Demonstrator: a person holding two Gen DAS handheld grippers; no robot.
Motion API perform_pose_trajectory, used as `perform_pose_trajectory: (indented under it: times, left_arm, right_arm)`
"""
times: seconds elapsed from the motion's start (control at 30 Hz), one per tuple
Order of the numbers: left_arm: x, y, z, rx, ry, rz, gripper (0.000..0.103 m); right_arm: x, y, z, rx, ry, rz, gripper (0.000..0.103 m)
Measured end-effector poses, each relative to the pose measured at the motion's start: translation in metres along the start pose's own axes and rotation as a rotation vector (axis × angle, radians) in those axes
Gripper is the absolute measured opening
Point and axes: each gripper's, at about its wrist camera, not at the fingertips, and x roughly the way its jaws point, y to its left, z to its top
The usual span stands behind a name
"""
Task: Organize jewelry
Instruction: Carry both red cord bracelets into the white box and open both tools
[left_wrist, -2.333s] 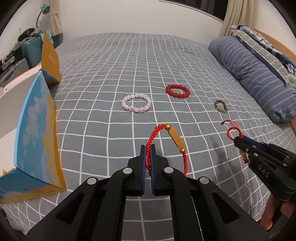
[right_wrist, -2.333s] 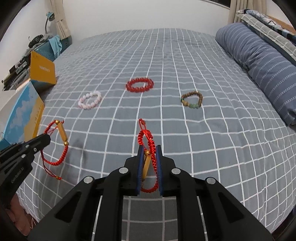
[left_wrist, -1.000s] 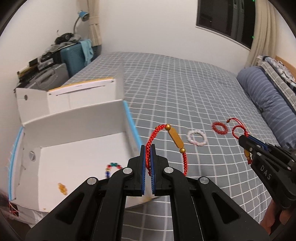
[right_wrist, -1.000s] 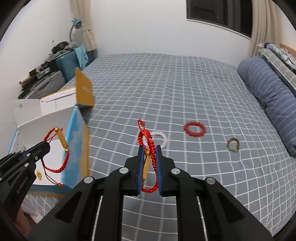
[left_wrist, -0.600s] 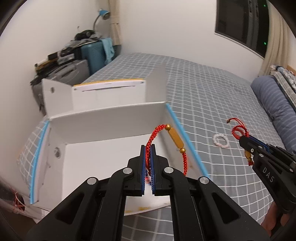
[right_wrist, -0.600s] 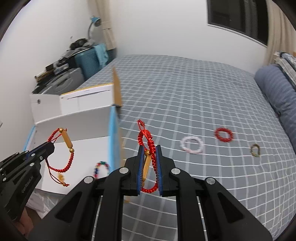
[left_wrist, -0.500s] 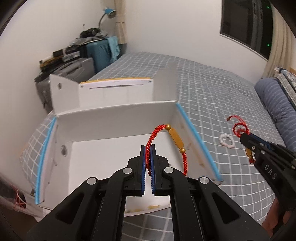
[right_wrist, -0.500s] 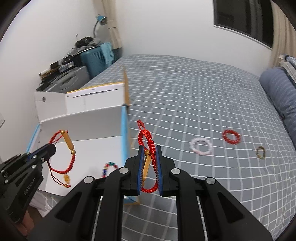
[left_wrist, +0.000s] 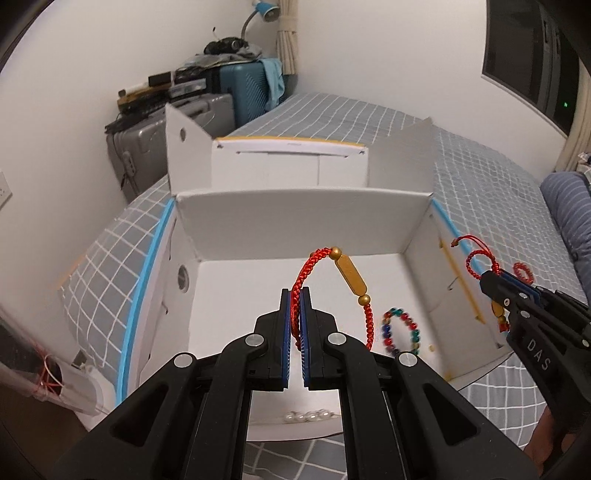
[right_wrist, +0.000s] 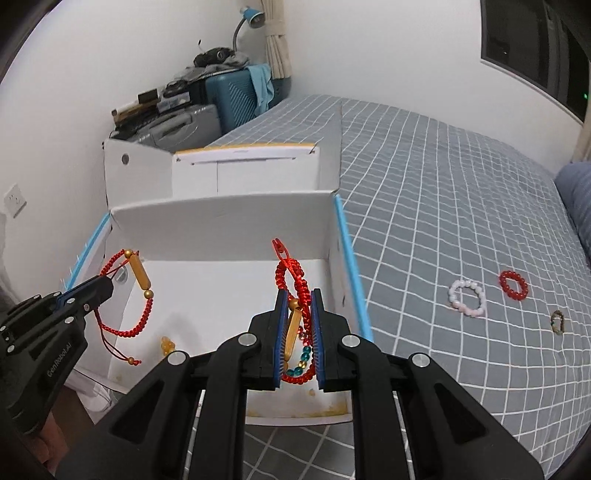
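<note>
My left gripper (left_wrist: 294, 295) is shut on a red braided cord bracelet with a gold tube bead (left_wrist: 349, 275) and holds it above the open white box (left_wrist: 303, 218). My right gripper (right_wrist: 298, 295) is shut on a second red cord bracelet (right_wrist: 291, 275) with a gold bead, also over the box (right_wrist: 221, 225), near its right wall. A multicoloured bead bracelet (left_wrist: 400, 330) and a few pearl beads (left_wrist: 308, 415) lie on the box floor. A small amber piece (right_wrist: 167, 345) lies there too.
On the grey checked bedspread (right_wrist: 461, 192) lie a pink bead bracelet (right_wrist: 466, 297), a red bead bracelet (right_wrist: 513, 285) and a small brown-green one (right_wrist: 557, 322). Suitcases (left_wrist: 192, 122) stand against the wall beyond the box. A striped pillow (left_wrist: 570, 210) is at the right.
Both grippers have swung left from the bedspread to above the open box, each still holding its red cord bracelet. The box now fills the middle of both views.
</note>
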Motion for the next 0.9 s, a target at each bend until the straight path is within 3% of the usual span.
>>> perform_pose_trajectory:
  times: [0.9]
  left_arm:
    - [0.063,0.017,-0.023,-0.004,0.138,0.050,0.004]
  right_arm:
    - [0.054,0.018,-0.023,-0.041,0.139,-0.001,0.012]
